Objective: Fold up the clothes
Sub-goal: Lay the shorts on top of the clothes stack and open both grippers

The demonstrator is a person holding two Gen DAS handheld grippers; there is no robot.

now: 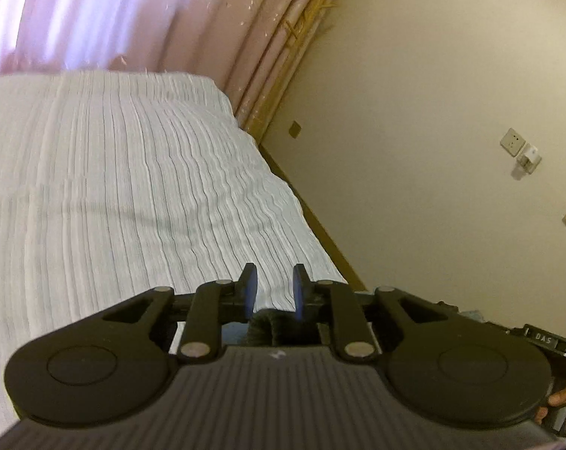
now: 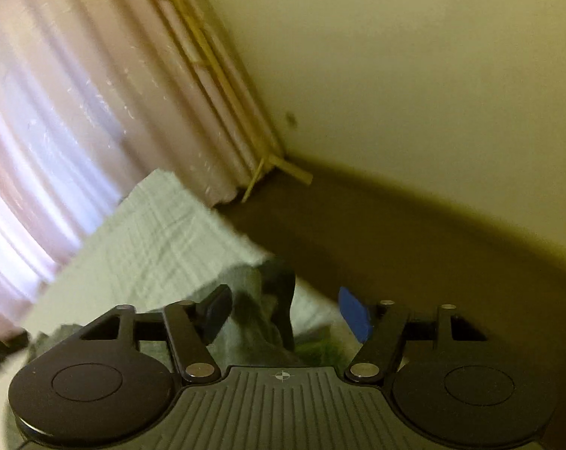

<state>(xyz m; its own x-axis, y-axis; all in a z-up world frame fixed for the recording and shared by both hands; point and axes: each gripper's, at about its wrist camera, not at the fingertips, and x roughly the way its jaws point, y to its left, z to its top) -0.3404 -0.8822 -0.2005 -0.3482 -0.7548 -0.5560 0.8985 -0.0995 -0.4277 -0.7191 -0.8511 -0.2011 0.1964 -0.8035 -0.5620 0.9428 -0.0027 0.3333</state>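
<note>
Between right hand-held gripper (image 2: 286,311) fingers, grey garment (image 2: 252,322)

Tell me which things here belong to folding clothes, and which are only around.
For the job:
grey garment
bed cover, the folding surface
left gripper
right gripper

Only around:
curtain
wall sockets
charger
floor

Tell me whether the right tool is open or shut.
Open: the right tool has its fingers wide apart, grey cloth loose between them, unpinched.
</note>
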